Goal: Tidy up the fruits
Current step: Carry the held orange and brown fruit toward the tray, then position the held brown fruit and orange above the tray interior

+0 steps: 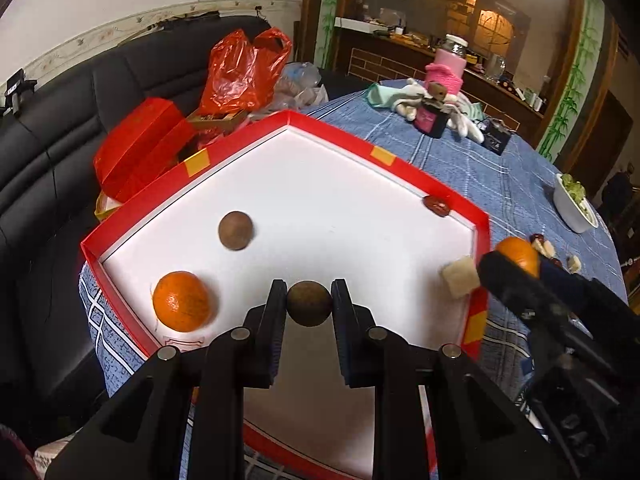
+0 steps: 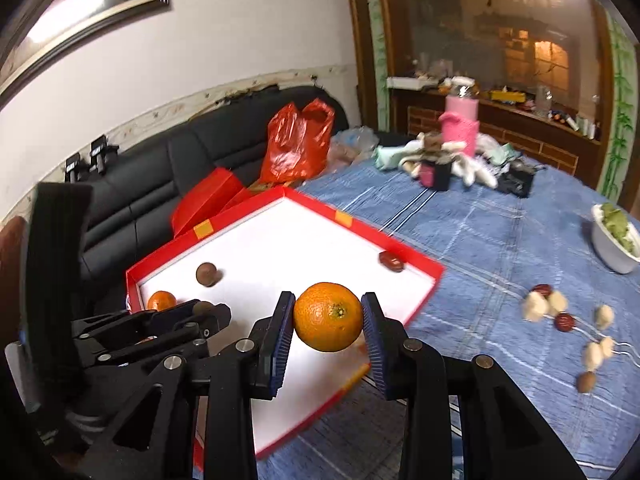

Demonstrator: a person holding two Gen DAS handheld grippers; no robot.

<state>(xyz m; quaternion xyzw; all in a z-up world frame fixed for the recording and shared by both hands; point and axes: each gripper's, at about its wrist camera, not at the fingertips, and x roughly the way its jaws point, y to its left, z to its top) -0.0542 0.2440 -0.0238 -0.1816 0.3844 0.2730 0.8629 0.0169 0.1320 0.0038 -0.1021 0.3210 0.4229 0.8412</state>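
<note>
A red-rimmed tray (image 1: pixel 344 136) with a white floor lies on the blue cloth. In it are an orange (image 1: pixel 182 301), a brown round fruit (image 1: pixel 235 230) and a red date (image 1: pixel 437 205). My left gripper (image 1: pixel 309 304) is shut on a second brown round fruit (image 1: pixel 309 303) just above the tray floor. My right gripper (image 2: pixel 328 318) is shut on an orange (image 2: pixel 328 317) above the tray's near right part (image 2: pixel 424 280); it also shows in the left wrist view (image 1: pixel 516 256). A pale cube (image 1: pixel 460 278) sits by the tray's right rim.
Loose red dates (image 2: pixel 565 321), pale pieces (image 2: pixel 536 306) and a brown fruit (image 2: pixel 586 382) lie on the cloth to the right. A white bowl (image 2: pixel 612 248) of green food stands at far right. Cups, cloths and a pink basket (image 2: pixel 460 128) sit at the back. A black sofa (image 1: pixel 60 152) with red bags is left.
</note>
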